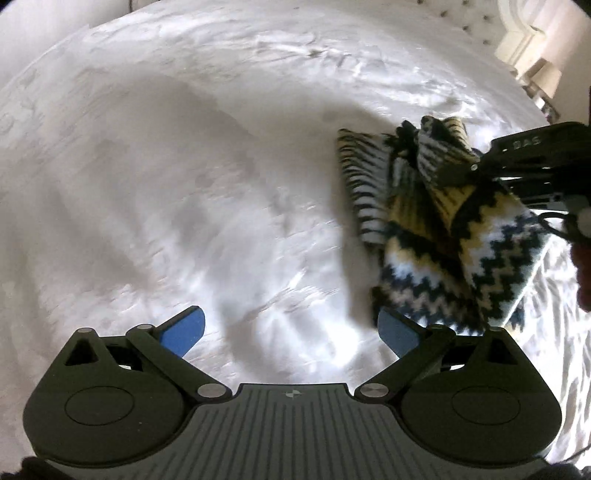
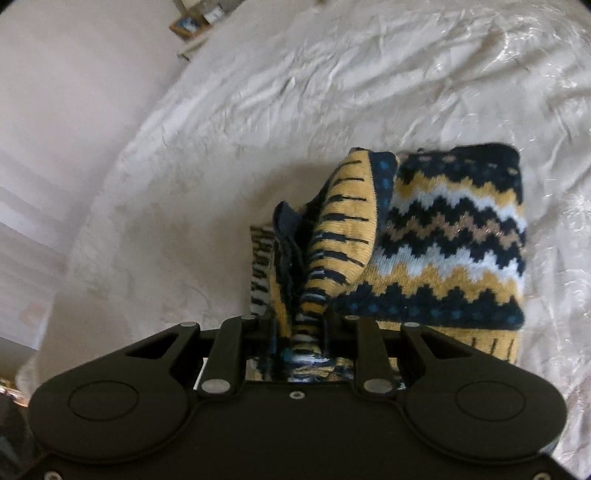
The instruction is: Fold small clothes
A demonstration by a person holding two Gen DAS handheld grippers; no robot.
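Note:
A small knitted sweater point(image 2: 454, 236) in navy, mustard and white zigzags lies folded on the white bedspread point(image 2: 258, 129). My right gripper point(image 2: 301, 325) is shut on a ribbed mustard part of the sweater, which bunches between its fingers and hangs from them. The left wrist view shows the same sweater point(image 1: 436, 236) at the right, with the right gripper point(image 1: 480, 166) pinching its upper fold. My left gripper point(image 1: 291, 328) stands open above bare bedspread, its blue pads point(image 1: 184, 328) wide apart with nothing between them, and the sweater's lower corner is just by the right pad.
The wrinkled white bedspread point(image 1: 184, 166) fills both views. A tufted headboard and pale furniture point(image 1: 524, 48) show at the far right in the left wrist view. A small box with items point(image 2: 192, 22) sits on the floor beyond the bed edge.

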